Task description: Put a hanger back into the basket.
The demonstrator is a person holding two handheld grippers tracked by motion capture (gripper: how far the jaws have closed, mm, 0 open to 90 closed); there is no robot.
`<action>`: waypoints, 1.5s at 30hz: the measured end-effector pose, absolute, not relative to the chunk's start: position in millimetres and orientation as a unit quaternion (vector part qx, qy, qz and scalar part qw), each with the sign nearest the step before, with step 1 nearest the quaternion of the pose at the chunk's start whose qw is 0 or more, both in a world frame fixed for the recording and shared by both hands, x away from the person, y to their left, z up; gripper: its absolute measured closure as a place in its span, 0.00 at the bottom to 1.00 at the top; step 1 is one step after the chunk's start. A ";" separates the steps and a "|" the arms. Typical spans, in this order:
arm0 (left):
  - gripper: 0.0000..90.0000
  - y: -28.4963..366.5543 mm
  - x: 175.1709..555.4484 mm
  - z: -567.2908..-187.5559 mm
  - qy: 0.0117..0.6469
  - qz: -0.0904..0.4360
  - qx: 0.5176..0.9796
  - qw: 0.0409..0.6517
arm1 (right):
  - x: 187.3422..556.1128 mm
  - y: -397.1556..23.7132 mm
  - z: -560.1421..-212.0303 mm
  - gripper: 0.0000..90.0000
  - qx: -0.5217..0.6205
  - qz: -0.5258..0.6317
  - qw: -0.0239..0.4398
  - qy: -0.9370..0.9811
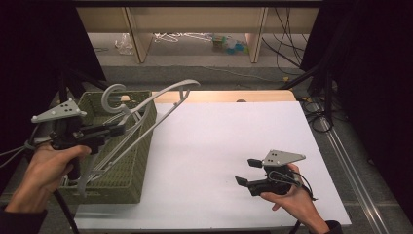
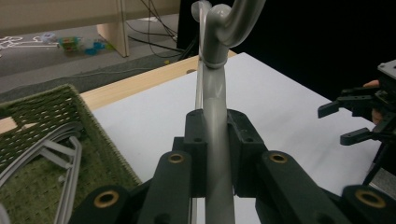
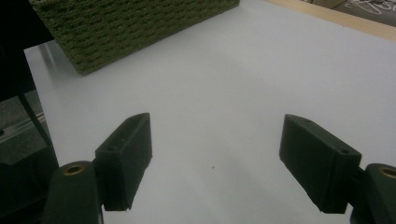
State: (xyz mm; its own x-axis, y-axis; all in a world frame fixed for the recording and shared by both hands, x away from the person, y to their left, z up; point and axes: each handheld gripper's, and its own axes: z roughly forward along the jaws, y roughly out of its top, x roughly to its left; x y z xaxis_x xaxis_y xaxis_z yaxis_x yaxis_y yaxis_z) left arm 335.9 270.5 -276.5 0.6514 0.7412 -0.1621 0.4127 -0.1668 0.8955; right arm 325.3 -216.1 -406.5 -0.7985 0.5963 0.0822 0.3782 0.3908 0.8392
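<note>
Smooth, glossy grey plastic hanger [image 1: 146,105]; rough, matt woven green basket [image 1: 127,168]; matt white table sheet [image 1: 229,146] at centre, wood edge.

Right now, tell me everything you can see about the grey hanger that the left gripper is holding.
The grey hanger looks like smooth plastic, with a curved hook at the top, sloping shoulders and a lower bar. The left gripper is shut on its neck just below the hook, holding it tilted above the green woven basket; its lower end hangs down by the basket's near side, and I cannot tell whether it touches. One shoulder reaches out over the white table top. More grey hangers lie inside the basket.
</note>
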 end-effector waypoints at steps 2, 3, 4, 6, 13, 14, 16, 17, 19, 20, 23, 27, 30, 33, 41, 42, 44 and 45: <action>0.88 276.3 339.0 -277.9 0.393 0.160 0.746 0.513 | 325.3 -216.0 -406.8 0.29 0.295 0.467 0.116 0.826; 0.88 278.8 340.6 -278.7 0.397 0.162 0.745 0.511 | 325.3 -215.9 -407.0 0.29 0.294 0.467 0.115 0.826; 0.88 281.7 342.1 -279.3 0.402 0.163 0.743 0.510 | 324.8 -215.7 -406.9 0.29 0.296 0.467 0.112 0.826; 0.88 288.8 345.7 -280.7 0.410 0.166 0.737 0.511 | 324.9 -215.7 -407.1 0.29 0.293 0.467 0.113 0.826; 0.88 313.8 359.8 -286.0 0.442 0.175 0.717 0.509 | 324.8 -215.1 -409.5 0.27 0.294 0.468 0.112 0.826; 0.88 316.8 361.5 -286.8 0.446 0.176 0.715 0.509 | 324.7 -215.0 -409.7 0.26 0.293 0.469 0.112 0.826; 0.88 322.5 364.6 -289.0 0.452 0.178 0.710 0.509 | 324.7 -214.9 -409.9 0.26 0.292 0.469 0.114 0.826; 0.88 325.5 366.3 -290.4 0.457 0.177 0.708 0.509 | 324.7 -214.9 -410.0 0.26 0.292 0.469 0.113 0.826; 0.88 331.3 369.9 -293.5 0.466 0.177 0.704 0.506 | 324.5 -214.9 -409.9 0.26 0.293 0.469 0.112 0.826; 0.88 334.1 372.4 -295.5 0.468 0.179 0.704 0.504 | 324.5 -214.9 -410.0 0.26 0.293 0.469 0.112 0.826; 0.88 338.1 376.7 -298.1 0.473 0.182 0.704 0.498 | 324.6 -214.9 -410.2 0.26 0.292 0.469 0.113 0.826; 0.88 345.5 384.8 -302.7 0.477 0.191 0.707 0.486 | 324.6 -214.7 -410.4 0.27 0.292 0.469 0.112 0.826; 0.88 350.1 388.8 -306.1 0.474 0.198 0.709 0.483 | 324.4 -215.0 -410.7 0.27 0.296 0.467 0.109 0.826; 0.88 354.9 390.7 -309.8 0.471 0.204 0.712 0.479 | 324.6 -215.2 -411.0 0.27 0.297 0.467 0.109 0.826; 0.88 368.9 393.8 -322.2 0.477 0.200 0.710 0.478 | 325.2 -214.3 -412.7 0.27 0.298 0.465 0.108 0.827; 0.88 369.3 394.3 -323.5 0.476 0.199 0.712 0.476 | 325.4 -214.1 -412.9 0.27 0.297 0.465 0.108 0.827; 0.88 370.6 395.3 -326.4 0.476 0.199 0.717 0.470 | 325.4 -213.9 -412.9 0.27 0.297 0.465 0.108 0.827; 0.88 371.4 395.7 -327.5 0.475 0.199 0.718 0.468 | 325.3 -214.0 -412.9 0.27 0.297 0.465 0.108 0.827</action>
